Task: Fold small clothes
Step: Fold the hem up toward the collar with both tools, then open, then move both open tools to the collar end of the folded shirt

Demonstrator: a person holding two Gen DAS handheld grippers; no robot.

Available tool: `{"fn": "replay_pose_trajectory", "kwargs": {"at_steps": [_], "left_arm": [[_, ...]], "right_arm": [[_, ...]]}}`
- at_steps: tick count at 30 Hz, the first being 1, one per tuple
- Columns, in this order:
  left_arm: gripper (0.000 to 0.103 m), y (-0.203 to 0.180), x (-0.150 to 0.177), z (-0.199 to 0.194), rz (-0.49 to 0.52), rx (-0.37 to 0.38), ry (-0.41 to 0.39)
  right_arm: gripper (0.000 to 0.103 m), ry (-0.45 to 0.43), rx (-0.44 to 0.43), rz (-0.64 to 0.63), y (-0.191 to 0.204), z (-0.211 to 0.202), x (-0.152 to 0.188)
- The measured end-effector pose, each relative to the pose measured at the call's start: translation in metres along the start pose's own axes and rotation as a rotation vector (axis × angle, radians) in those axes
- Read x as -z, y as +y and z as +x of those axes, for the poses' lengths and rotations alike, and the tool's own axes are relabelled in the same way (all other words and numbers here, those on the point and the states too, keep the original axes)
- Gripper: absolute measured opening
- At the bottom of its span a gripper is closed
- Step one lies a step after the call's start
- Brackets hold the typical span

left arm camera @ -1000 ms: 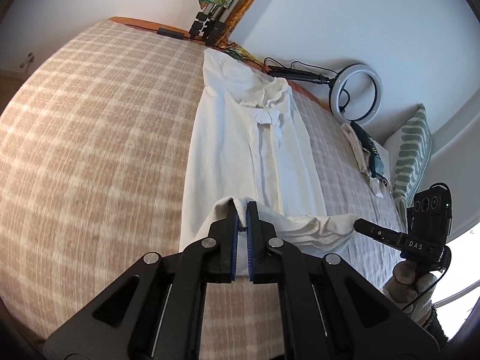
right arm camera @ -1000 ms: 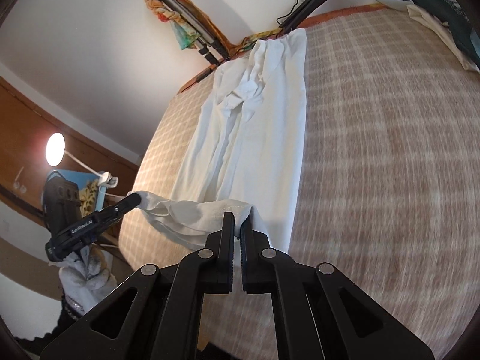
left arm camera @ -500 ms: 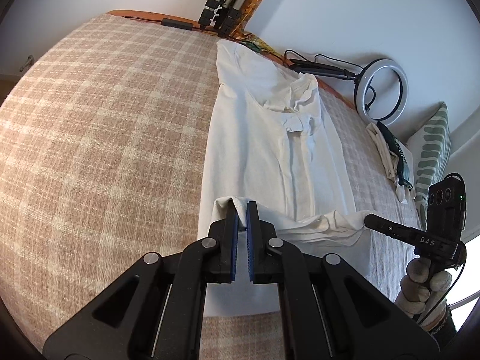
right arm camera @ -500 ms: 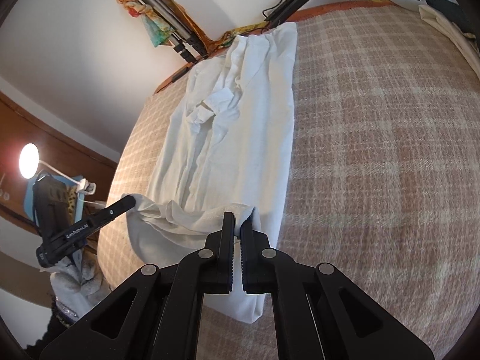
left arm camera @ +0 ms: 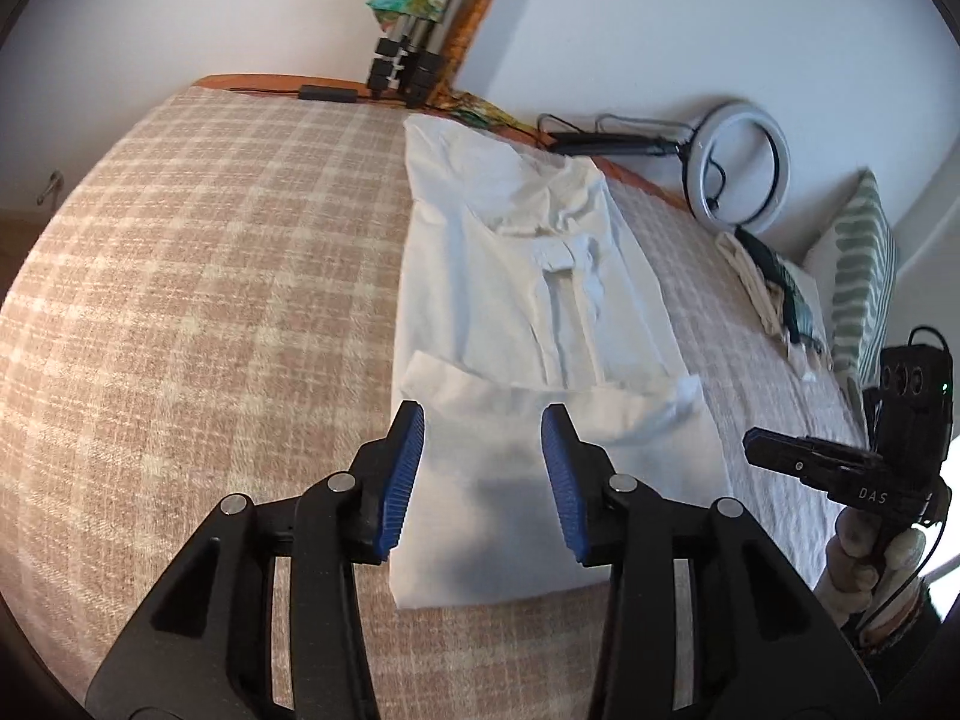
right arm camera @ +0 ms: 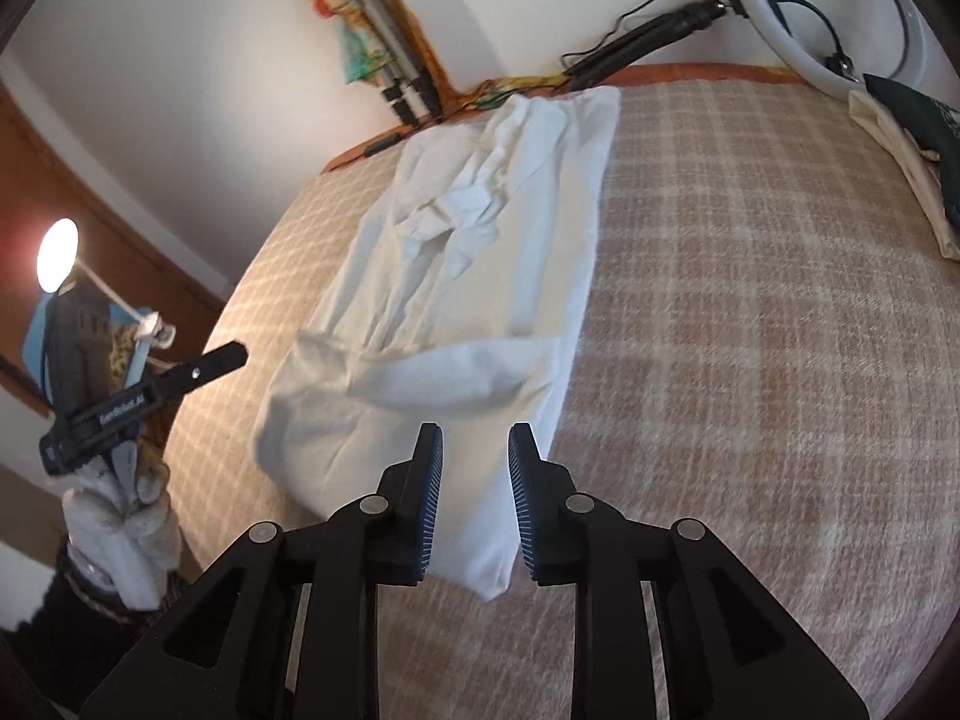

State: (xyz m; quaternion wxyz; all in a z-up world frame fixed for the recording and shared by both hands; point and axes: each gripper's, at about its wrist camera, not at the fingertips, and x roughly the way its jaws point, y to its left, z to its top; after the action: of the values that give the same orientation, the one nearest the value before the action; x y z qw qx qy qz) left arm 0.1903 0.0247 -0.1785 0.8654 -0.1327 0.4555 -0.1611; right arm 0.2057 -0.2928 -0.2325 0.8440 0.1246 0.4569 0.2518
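A white garment (left arm camera: 528,300) lies lengthwise on the checked bedspread, its near end folded back over itself into a flap (left arm camera: 540,420). My left gripper (left arm camera: 483,420) hovers over the flap's left part, jaws opening, nothing pressed between the blue pads. In the right wrist view the same garment (right arm camera: 480,276) shows its folded flap (right arm camera: 432,384) just beyond my right gripper (right arm camera: 475,441), whose jaws are opening with no cloth clamped. Each gripper appears in the other's view, the right (left arm camera: 828,468) and the left (right arm camera: 150,396), held by gloved hands.
Checked beige bedspread (left arm camera: 210,300) spreads wide on both sides. A ring light (left arm camera: 738,171) and tripod legs (left arm camera: 402,66) stand by the wall. A pile of clothes (left arm camera: 774,294) and a striped pillow (left arm camera: 864,276) lie at the far right. A lamp (right arm camera: 57,255) glows at left.
Both grippers held the garment's near edge, carried it forward over the body and have let it go; the edge now lies as a folded flap and both jaws stand apart.
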Motion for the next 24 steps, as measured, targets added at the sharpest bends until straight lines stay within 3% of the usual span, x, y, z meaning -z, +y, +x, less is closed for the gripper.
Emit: {"fn": "replay_pose_trajectory", "kwargs": {"at_steps": [4, 10, 15, 17, 24], "left_arm": [[0.04, -0.01, 0.012, 0.009, 0.047, 0.006, 0.058], [0.04, -0.009, 0.026, 0.03, 0.077, -0.073, 0.128], [0.04, -0.008, 0.023, 0.035, 0.138, -0.194, 0.086], [0.04, -0.003, 0.019, 0.036, 0.129, -0.19, 0.084], [0.04, 0.005, -0.011, 0.025, 0.112, -0.183, 0.026]], "right_arm": [[0.022, 0.058, -0.018, -0.04, 0.008, 0.011, 0.017], [0.023, 0.134, 0.064, -0.082, 0.013, 0.024, 0.04], [0.022, 0.158, 0.088, -0.09, 0.012, 0.017, 0.054], [0.022, 0.169, 0.087, -0.103, 0.014, 0.015, 0.056], [0.022, 0.041, 0.059, -0.142, 0.018, -0.005, 0.029]]}}
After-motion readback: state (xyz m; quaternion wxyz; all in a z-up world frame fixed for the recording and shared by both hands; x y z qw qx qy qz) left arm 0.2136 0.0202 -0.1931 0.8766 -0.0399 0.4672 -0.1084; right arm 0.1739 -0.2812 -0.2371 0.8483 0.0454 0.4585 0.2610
